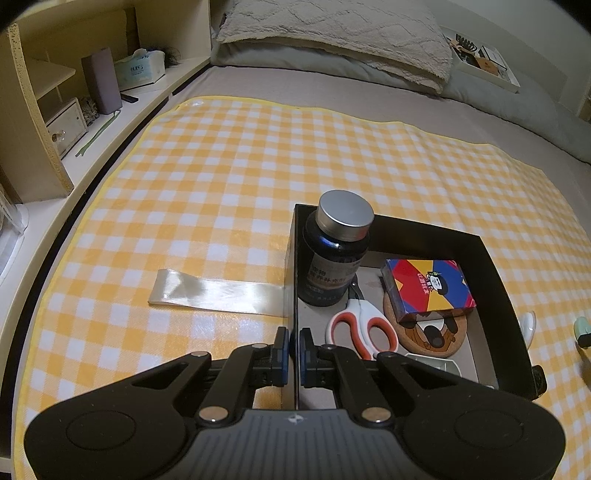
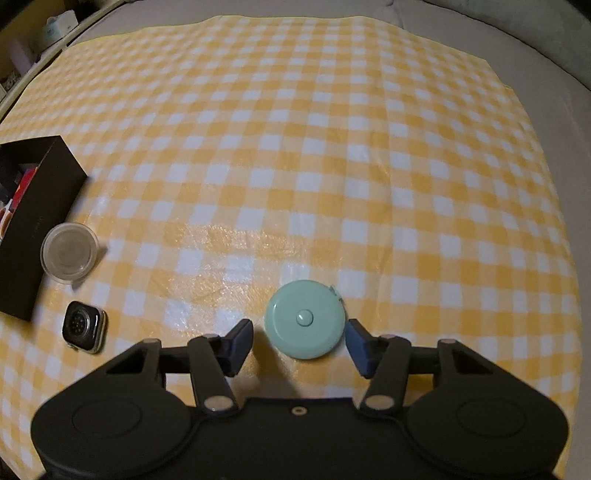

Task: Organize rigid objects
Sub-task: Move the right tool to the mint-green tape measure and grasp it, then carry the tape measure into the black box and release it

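My left gripper [image 1: 294,341] is shut on the near left wall of a black box [image 1: 495,266]. Inside the box are a dark bottle with a silver cap [image 1: 334,251], red-and-white scissors [image 1: 364,328], a colourful card pack [image 1: 428,286] on a round cork coaster [image 1: 432,334]. My right gripper [image 2: 299,341] is open, its fingers on either side of a round mint-green tape measure [image 2: 304,319] lying flat on the yellow checked cloth [image 2: 295,147]. The box's corner [image 2: 37,221] shows at the left of the right wrist view.
A clear round lid [image 2: 70,253] and a watch body without strap [image 2: 85,326] lie beside the box. A strip of clear tape [image 1: 218,291] lies left of the box. A shelf unit [image 1: 74,92] runs along the left; a pillow [image 1: 332,33] lies at the far end.
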### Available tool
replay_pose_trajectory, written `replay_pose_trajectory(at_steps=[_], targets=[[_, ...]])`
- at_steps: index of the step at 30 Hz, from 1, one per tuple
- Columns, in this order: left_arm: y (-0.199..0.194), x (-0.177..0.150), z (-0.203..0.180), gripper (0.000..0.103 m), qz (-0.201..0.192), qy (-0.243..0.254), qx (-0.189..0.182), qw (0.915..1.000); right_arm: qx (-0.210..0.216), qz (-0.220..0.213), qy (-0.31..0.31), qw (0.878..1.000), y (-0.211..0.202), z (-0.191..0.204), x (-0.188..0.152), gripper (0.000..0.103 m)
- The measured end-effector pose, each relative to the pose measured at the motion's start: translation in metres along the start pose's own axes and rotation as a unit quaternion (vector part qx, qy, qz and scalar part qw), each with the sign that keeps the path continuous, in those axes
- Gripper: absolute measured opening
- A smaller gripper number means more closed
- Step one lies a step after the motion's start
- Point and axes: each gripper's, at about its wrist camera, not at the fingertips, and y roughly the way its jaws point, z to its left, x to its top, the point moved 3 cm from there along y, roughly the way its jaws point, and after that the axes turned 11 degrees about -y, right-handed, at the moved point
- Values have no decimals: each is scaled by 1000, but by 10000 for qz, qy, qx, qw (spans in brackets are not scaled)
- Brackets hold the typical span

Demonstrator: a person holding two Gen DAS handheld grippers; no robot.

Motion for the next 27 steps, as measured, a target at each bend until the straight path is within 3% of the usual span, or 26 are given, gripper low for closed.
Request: replay_pose_trajectory(at_steps=[4, 14, 27], targets=[[0, 0, 0, 5, 0, 1, 0, 10000, -25, 6, -21, 10000, -1, -2, -1, 51], [0, 0, 0, 5, -1, 3, 8, 10000, 0, -59, -180, 9998, 8, 3, 6, 50], [0, 0, 0, 5, -3, 10, 12, 10000, 572, -1034, -475, 9919, -46, 55, 56, 50]])
